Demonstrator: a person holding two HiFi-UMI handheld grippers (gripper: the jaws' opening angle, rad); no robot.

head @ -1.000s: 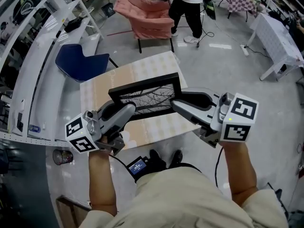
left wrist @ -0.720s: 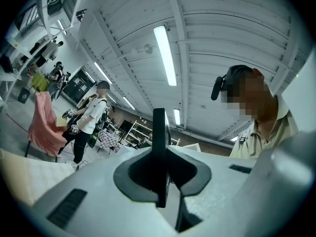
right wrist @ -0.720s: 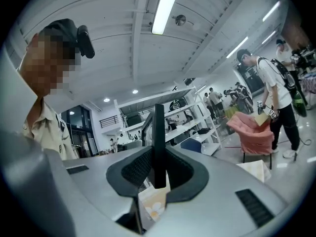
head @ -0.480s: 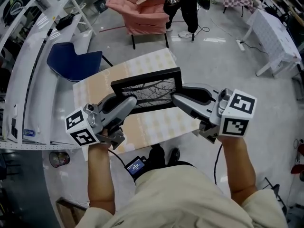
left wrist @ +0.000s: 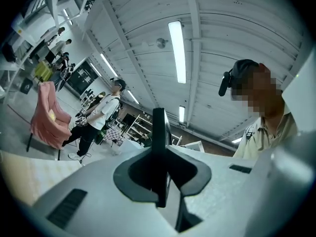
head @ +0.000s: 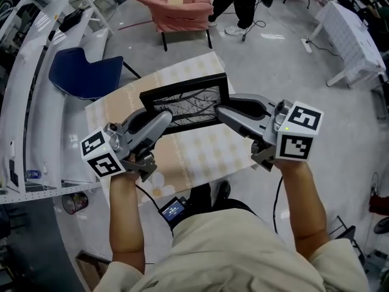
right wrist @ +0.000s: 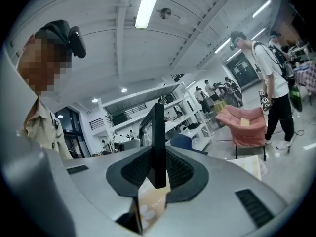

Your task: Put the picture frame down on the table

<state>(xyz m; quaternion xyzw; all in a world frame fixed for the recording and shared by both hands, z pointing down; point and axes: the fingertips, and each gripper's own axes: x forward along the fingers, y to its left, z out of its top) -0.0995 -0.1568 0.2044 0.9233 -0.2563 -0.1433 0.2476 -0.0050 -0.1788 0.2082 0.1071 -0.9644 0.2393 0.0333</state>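
Note:
A black picture frame [head: 185, 107] with a bare-branch print hangs over the checked table [head: 200, 157], tilted with its face toward me. My left gripper [head: 163, 121] is shut on the frame's lower left corner. My right gripper [head: 222, 113] is shut on its lower right corner. In the left gripper view the frame [left wrist: 160, 152] shows edge-on, pinched between the jaws. The right gripper view shows the same thin black edge of the frame [right wrist: 158, 144] clamped between the jaws. Whether the frame touches the table is hidden.
A blue chair [head: 85, 73] stands left of the table, a pink armchair [head: 175, 5] beyond it. A person in black trousers [head: 234, 5] stands at the back. White shelving [head: 36, 72] runs along the left. A white table [head: 349, 41] is at the far right.
Both grippers and the frame have shifted slightly up and left in the head view as the head moved. The grip on the frame is unchanged.

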